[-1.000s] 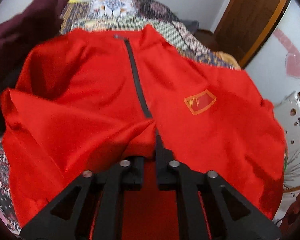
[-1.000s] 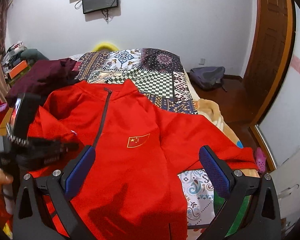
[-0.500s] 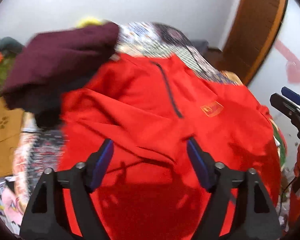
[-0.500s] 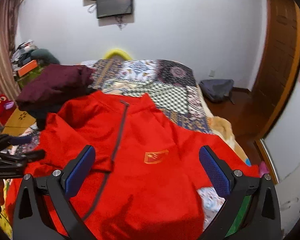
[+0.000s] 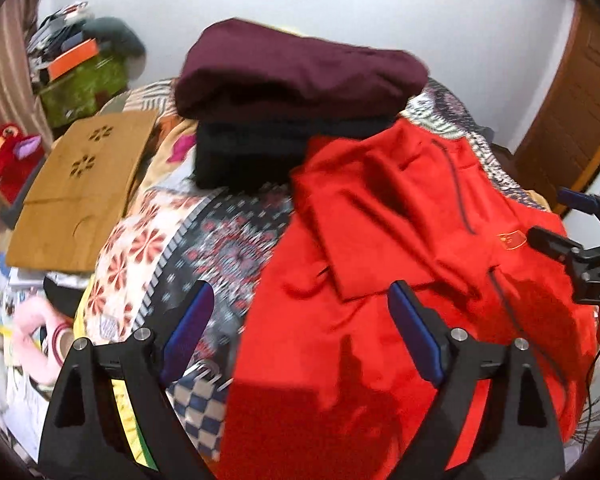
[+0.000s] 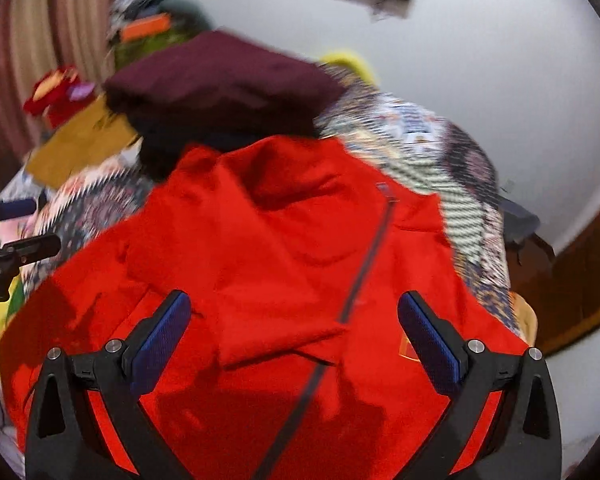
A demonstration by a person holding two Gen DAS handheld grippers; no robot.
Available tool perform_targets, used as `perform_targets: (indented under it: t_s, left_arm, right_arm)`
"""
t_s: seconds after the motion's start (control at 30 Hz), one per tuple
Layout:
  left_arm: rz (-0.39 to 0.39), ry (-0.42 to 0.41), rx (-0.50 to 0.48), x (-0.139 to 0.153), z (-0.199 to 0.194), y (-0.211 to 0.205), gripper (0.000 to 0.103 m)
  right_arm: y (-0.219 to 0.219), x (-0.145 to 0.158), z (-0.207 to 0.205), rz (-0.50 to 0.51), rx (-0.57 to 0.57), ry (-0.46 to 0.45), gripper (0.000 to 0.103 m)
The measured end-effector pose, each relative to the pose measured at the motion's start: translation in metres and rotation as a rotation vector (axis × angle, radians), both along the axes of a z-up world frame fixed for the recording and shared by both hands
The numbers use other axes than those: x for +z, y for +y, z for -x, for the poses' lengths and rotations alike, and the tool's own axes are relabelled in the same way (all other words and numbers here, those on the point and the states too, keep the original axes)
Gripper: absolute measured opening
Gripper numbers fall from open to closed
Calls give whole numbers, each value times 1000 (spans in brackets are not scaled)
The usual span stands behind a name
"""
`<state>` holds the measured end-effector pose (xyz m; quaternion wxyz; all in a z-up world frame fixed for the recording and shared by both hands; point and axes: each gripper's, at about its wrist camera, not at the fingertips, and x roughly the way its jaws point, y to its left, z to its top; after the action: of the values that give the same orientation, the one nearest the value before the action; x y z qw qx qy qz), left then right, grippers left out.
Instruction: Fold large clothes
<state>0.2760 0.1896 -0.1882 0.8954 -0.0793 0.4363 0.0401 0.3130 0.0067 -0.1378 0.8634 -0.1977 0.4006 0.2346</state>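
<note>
Both tongs hung over the bed with nothing between their blue pads. We saw our left gripper (image 5: 300, 332) with its jaws opening, already wide apart, above the near left edge of the red jacket (image 5: 412, 280) where the cloth met the patterned bedspread (image 5: 204, 248). Our right gripper (image 6: 294, 336) stood with its jaws wide apart too, over the middle of the jacket and clear of the fabric, with the dark zipper (image 6: 364, 264) running between its pads in the view.

We found the jacket lying front up across the near right part of the bed, its collar toward the far wall. One sleeve was folded in over the chest, its end lying near the zipper. A small flag badge (image 5: 511, 239) showed on the right breast.

Beyond the jacket's far left shoulder we saw a stack of folded clothes, a maroon garment (image 5: 300, 68) on top of a dark one (image 5: 252, 152), the dark one touching the jacket's shoulder edge. To the left of the bed a wooden board (image 5: 80, 196) with flower cut-outs lay flat, and farther left a red plush toy (image 5: 4, 156) sat by the striped curtain (image 5: 4, 72). Both views were somewhat blurred.
</note>
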Motion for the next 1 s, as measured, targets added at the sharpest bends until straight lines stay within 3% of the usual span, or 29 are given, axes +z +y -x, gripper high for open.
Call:
perform_targets:
  t_s: [0.2, 0.53, 0.6, 0.73, 0.83, 0.9, 1.0]
  left_arm:
    - [-39, 31, 25, -19, 15, 11, 89]
    - [-15, 52, 77, -38, 33, 42, 89]
    - [-7, 64, 93, -44, 35, 47, 89]
    - [13, 85, 114, -53, 34, 54, 89]
    - [17, 87, 113, -54, 32, 53, 89]
    - [10, 89, 110, -54, 29, 52, 89]
    - [5, 90, 99, -53, 24, 48, 89]
  right_arm:
    - [62, -27, 1, 79, 165, 126, 103]
    - [131, -89, 3, 263, 309, 162, 97]
    - [136, -95, -1, 278, 319, 154, 86]
    - [136, -102, -6, 265, 314, 146, 79]
    - [130, -100, -7, 250, 313, 129, 56]
    - [126, -93, -6, 259, 308, 86, 27]
    - [115, -80, -6, 216, 309, 76, 18]
